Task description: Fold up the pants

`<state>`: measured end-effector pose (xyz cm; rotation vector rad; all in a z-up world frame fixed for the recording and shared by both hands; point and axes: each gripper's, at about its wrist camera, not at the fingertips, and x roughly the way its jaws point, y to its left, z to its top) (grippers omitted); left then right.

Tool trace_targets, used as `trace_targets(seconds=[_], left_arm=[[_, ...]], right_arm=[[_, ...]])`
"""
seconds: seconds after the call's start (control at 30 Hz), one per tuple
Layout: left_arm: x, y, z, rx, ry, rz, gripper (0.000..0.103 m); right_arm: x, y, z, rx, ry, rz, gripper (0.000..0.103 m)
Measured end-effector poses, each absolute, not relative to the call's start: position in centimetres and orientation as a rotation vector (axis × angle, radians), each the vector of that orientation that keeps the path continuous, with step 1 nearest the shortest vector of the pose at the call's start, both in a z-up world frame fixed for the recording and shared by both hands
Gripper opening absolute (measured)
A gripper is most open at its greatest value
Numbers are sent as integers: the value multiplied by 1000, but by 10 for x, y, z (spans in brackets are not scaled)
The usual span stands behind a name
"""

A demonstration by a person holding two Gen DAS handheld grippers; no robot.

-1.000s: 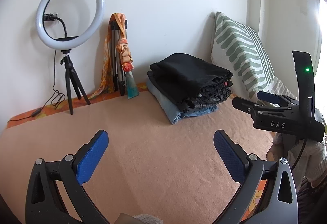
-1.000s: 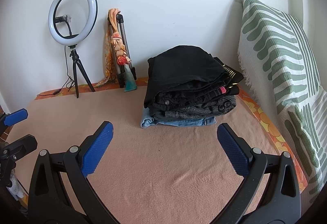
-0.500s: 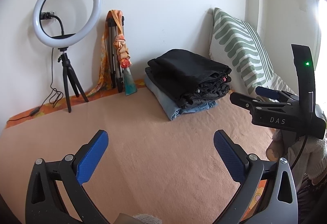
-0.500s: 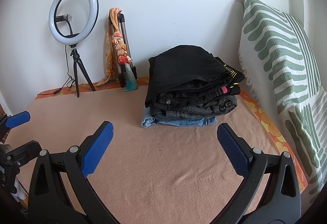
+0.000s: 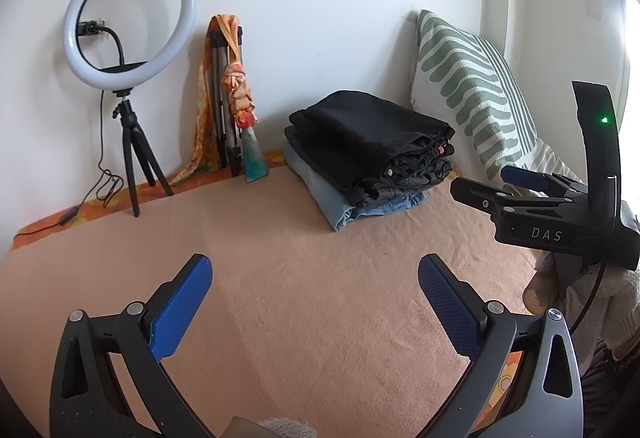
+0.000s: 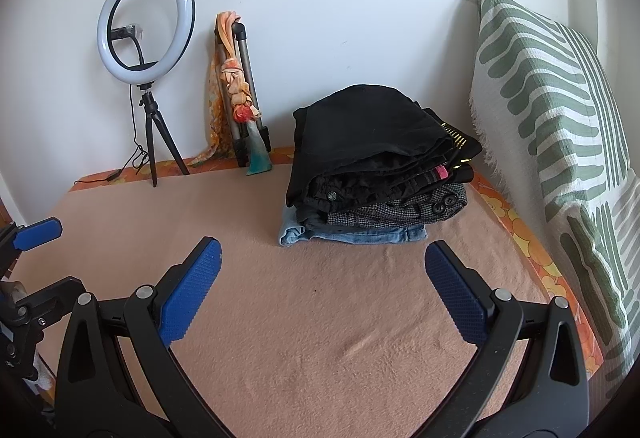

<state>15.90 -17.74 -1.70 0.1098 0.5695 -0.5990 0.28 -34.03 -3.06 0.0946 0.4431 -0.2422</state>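
A stack of folded pants (image 5: pixel 368 150), black on top, grey check and blue denim below, lies at the back of a peach blanket (image 5: pixel 300 278); it also shows in the right wrist view (image 6: pixel 372 166). My left gripper (image 5: pixel 316 270) is open and empty, well short of the stack. My right gripper (image 6: pixel 324 258) is open and empty, just in front of the stack. The right gripper shows from the side in the left wrist view (image 5: pixel 480 186); the left gripper shows at the left edge of the right wrist view (image 6: pixel 36 258).
A ring light on a tripod (image 5: pixel 128 50) and a folded tripod with an orange scarf (image 5: pixel 228 98) stand against the back wall. A green-striped pillow (image 6: pixel 560 110) leans at the right. An orange flowered sheet edge (image 6: pixel 520 234) borders the blanket.
Both grippers stay open and empty. The left wrist view has shifted slightly, the stack now sitting a little lower and further right than half a second ago. The right view has barely changed.
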Motion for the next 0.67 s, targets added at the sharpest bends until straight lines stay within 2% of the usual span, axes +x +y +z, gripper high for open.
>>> trace_targets(seconds=[0.67], left_arm=[[159, -174, -19, 92, 583, -592, 102]], right_arm=[[3, -338, -33, 91, 451, -234, 103]])
